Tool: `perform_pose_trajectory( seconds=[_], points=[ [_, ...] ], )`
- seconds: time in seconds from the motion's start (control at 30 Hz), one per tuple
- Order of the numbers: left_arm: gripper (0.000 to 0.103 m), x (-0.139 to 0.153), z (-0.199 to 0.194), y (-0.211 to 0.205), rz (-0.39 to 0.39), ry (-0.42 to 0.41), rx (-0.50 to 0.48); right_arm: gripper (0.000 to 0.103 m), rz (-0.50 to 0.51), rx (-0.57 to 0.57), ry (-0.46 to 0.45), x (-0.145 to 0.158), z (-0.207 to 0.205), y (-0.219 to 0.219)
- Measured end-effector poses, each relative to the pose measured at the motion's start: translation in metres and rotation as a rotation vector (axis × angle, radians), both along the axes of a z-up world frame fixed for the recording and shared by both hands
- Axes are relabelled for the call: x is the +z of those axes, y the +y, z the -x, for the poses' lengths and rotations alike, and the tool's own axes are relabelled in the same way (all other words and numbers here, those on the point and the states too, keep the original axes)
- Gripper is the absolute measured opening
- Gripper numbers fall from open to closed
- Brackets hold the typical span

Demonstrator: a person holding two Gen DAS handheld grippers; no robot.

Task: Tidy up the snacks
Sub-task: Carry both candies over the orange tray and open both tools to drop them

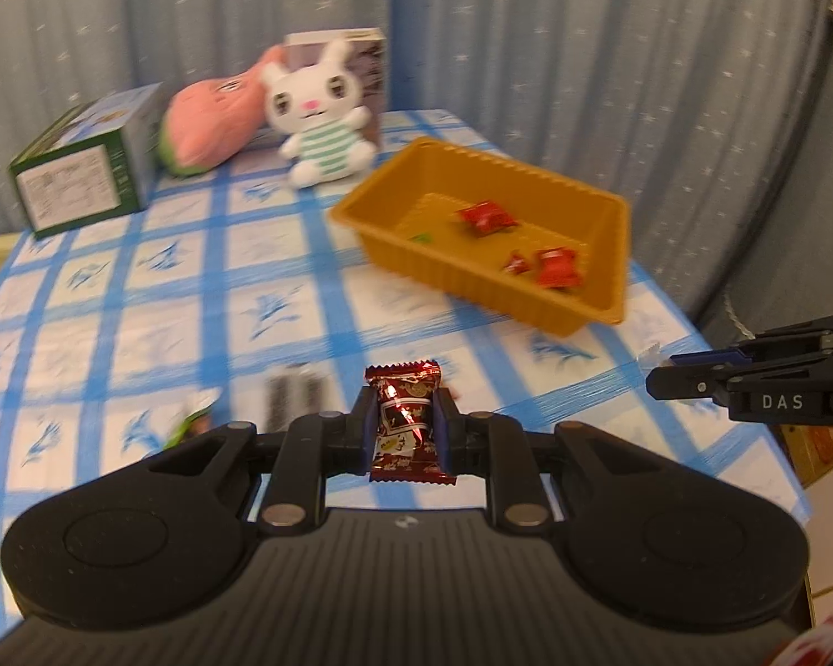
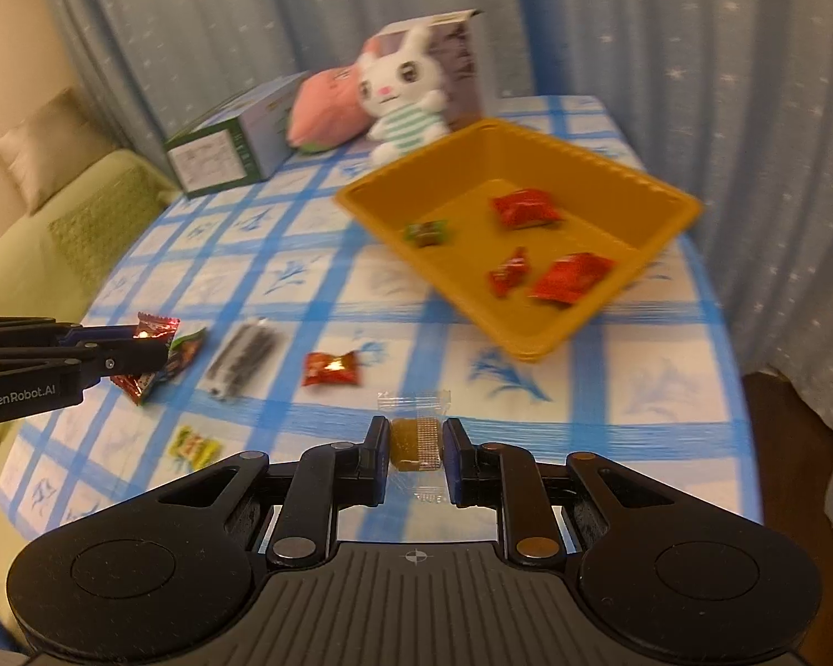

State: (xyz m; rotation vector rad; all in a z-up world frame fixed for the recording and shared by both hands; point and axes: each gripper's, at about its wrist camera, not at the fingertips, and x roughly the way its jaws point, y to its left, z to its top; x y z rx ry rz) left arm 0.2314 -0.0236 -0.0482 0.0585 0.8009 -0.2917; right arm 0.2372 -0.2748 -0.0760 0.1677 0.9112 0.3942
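- Left gripper (image 1: 405,426): jaws closed on a dark red snack packet (image 1: 409,422), held off the table with its long axis running forward between the jaws.
- Right gripper (image 2: 416,444): jaws narrow around an amber candy in clear wrap (image 2: 414,442); firm clamping could not be confirmed, wrapper ends lying along the jaw line.
- Yellow tray (image 2: 661,188): sat ahead and to the right of both grippers on the blue-checked table (image 2: 666,388), already holding three red packets and one green-brown sweet (image 2: 426,233).
- Still loose on the table: orange-red candy (image 2: 330,369), dark striped packet (image 2: 244,358), yellow-green sweet (image 2: 194,445), green-edged wrapper (image 2: 186,352) partly hidden by the left gripper.
- Judged nearer the tray: right gripper, tray corner just beyond its jaws; left load had farther to travel, forward and rightward.
- Background, not task items: plush rabbit (image 1: 319,114), pink plush (image 1: 211,127), green-and-white carton (image 1: 86,169).
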Motion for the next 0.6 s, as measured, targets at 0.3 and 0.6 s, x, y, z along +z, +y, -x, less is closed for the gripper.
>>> perform_pose_trajectory(
  seconds=[0.3,0.6],
  points=[
    [0.019,0.016,-0.029,-0.039,-0.002,-0.049,-0.087,0.020,0.001,-0.092,-0.053,0.021,-0.009,-0.040],
    [0.019,0.031,-0.075,-0.068,-0.016,-0.095,-0.132,0.020,-0.013,-0.145,-0.106,0.036,-0.044,-0.052]
  ],
)
